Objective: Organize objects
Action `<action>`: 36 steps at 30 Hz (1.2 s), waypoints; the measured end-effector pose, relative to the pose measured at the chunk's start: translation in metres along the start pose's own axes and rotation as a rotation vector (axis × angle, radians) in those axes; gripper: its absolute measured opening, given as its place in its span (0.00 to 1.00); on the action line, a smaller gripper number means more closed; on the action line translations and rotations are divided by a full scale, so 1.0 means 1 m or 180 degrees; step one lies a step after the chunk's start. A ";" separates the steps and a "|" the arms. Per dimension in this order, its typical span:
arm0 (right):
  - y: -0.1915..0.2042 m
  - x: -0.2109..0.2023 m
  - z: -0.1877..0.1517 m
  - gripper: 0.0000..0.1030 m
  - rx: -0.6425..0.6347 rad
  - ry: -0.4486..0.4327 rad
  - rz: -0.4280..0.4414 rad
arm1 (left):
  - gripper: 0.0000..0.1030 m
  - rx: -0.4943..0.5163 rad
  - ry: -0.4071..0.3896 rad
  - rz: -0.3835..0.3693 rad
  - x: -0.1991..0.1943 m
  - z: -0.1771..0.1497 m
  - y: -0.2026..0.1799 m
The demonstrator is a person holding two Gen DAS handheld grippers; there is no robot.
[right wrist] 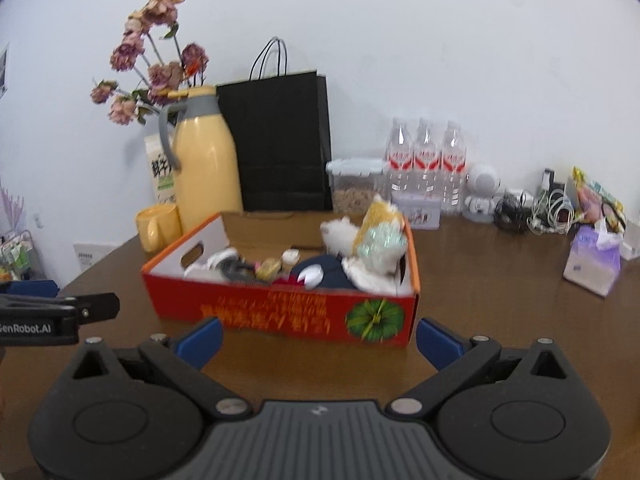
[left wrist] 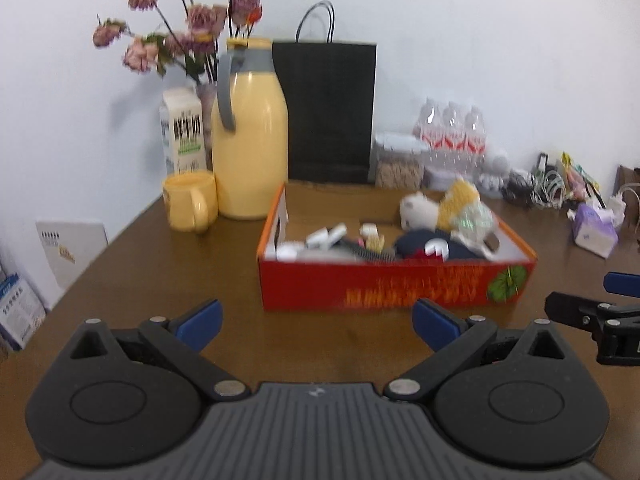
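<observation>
A red cardboard box (left wrist: pixel 384 286) (right wrist: pixel 280 312) stands on the brown table, just beyond both grippers. It holds a white and yellow plush toy (left wrist: pixel 444 210) (right wrist: pixel 368 240), a dark blue item (left wrist: pixel 432 246) (right wrist: pixel 324 276) and several small white objects (left wrist: pixel 324 236) (right wrist: pixel 216 260). My left gripper (left wrist: pixel 316 324) is open and empty, in front of the box's near left side. My right gripper (right wrist: pixel 318 338) is open and empty, in front of the box's near wall. Each gripper shows at the edge of the other's view.
At the back stand a yellow thermos jug (left wrist: pixel 250 136) (right wrist: pixel 206 156), a yellow mug (left wrist: pixel 190 206) (right wrist: pixel 158 226), a milk carton (left wrist: pixel 182 132), dried flowers (left wrist: pixel 184 36), a black paper bag (left wrist: pixel 328 108) (right wrist: pixel 280 140), water bottles (right wrist: pixel 426 164), a food container (right wrist: pixel 356 184), cables (right wrist: pixel 548 208) and a tissue pack (right wrist: pixel 592 264).
</observation>
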State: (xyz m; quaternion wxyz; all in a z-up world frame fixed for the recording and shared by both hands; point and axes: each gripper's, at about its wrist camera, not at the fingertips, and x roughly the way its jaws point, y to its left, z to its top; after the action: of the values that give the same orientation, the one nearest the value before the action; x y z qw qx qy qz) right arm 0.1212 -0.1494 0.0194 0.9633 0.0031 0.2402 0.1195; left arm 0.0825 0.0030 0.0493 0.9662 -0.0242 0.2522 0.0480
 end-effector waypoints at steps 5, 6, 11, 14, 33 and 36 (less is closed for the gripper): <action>0.002 -0.003 -0.015 1.00 0.0043 0.0154 -0.0009 | 1.00 -0.0037 0.0124 -0.0034 -0.010 -0.016 0.000; 0.002 -0.004 -0.017 1.00 0.0054 0.0163 -0.0020 | 1.00 -0.0036 0.0134 -0.0040 -0.012 -0.018 0.001; 0.000 -0.008 -0.019 1.00 0.0081 0.0157 -0.0050 | 1.00 -0.0037 0.0149 -0.0039 -0.016 -0.021 0.001; 0.001 -0.010 -0.017 1.00 0.0070 0.0143 -0.0047 | 1.00 -0.0040 0.0137 -0.0056 -0.018 -0.020 0.001; 0.004 -0.014 -0.016 1.00 0.0041 0.0122 -0.0052 | 1.00 -0.0040 0.0118 -0.0078 -0.020 -0.019 0.002; 0.004 -0.014 -0.016 1.00 0.0039 0.0121 -0.0049 | 1.00 -0.0044 0.0122 -0.0073 -0.020 -0.019 0.002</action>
State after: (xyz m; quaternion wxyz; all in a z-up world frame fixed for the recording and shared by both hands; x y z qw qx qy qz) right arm 0.1011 -0.1494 0.0121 0.9595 0.0049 0.2592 0.1106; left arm 0.0552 0.0018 0.0424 0.9614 -0.0347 0.2701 0.0381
